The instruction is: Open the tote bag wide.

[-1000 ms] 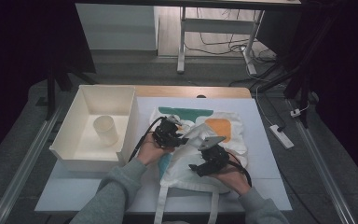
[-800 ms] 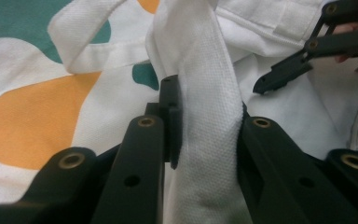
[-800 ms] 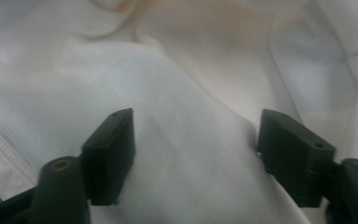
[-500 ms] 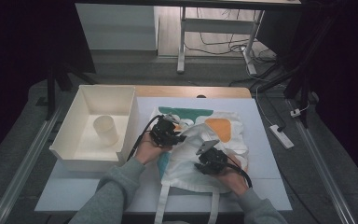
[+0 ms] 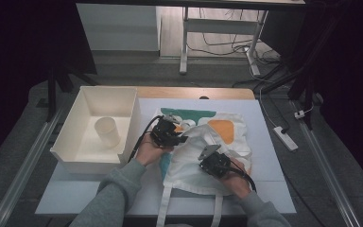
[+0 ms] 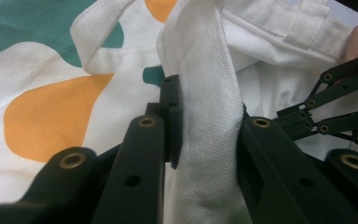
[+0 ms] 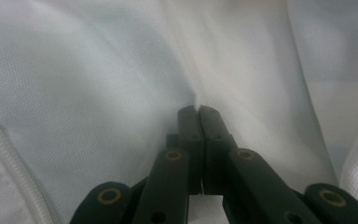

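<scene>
Both tongs pinching a printed tote bag on the worktop

At frame left an open white bin [image 5: 78, 142] holds a pale cup [image 5: 107, 131]; at centre the tote bag [image 5: 222, 142] lies on the worktop [image 5: 274, 189], the left tongs [image 6: 205, 135] clamped on a raised fold, the right tongs [image 7: 198, 111] closed tight on white cloth. Pulling apart could likely slip a thin fold free, or drag the bag.
</scene>
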A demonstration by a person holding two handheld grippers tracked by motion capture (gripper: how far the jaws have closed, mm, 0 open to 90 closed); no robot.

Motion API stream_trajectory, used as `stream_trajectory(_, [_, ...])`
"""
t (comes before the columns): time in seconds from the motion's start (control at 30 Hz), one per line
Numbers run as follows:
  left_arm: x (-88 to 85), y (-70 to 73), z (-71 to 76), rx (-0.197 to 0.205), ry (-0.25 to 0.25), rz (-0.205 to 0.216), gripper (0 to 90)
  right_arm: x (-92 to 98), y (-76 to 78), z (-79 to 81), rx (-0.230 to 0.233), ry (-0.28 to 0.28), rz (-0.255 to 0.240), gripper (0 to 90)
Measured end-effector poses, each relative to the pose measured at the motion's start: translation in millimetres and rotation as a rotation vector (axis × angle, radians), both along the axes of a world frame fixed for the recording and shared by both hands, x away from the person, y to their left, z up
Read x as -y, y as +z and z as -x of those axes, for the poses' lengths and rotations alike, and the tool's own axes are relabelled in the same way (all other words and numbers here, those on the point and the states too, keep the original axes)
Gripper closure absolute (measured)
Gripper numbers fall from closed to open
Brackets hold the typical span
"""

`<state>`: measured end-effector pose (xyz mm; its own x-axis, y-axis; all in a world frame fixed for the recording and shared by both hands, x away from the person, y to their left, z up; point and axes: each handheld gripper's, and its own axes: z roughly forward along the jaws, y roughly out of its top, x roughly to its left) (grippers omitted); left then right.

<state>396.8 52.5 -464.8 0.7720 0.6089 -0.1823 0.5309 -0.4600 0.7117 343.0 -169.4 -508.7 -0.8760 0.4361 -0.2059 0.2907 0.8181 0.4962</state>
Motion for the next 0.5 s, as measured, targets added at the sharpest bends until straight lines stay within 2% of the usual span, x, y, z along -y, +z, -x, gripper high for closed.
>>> stream_trajectory(0.07, [-1.1,0.6,-0.3,0.002,0.002,0.007,76.6,1.1,2.2,1.1,0.008,0.004,-0.005,89.7])
stream_trajectory(0.27, [-7.6,6.8,0.2,0.019,0.02,0.054,77.1,14.0,22.7,10.9,0.027,0.009,-0.084,90.0])
stream_trajectory(0.37, [-9.4,10.6,2.0,0.053,0.036,0.042,78.5,20.8,31.0,19.1,0.019,0.015,-0.111,90.0])
stream_trajectory(0.5, [-11.9,12.6,2.3,0.063,0.039,0.048,79.3,23.9,38.3,30.0,0.013,0.039,-0.135,90.0])
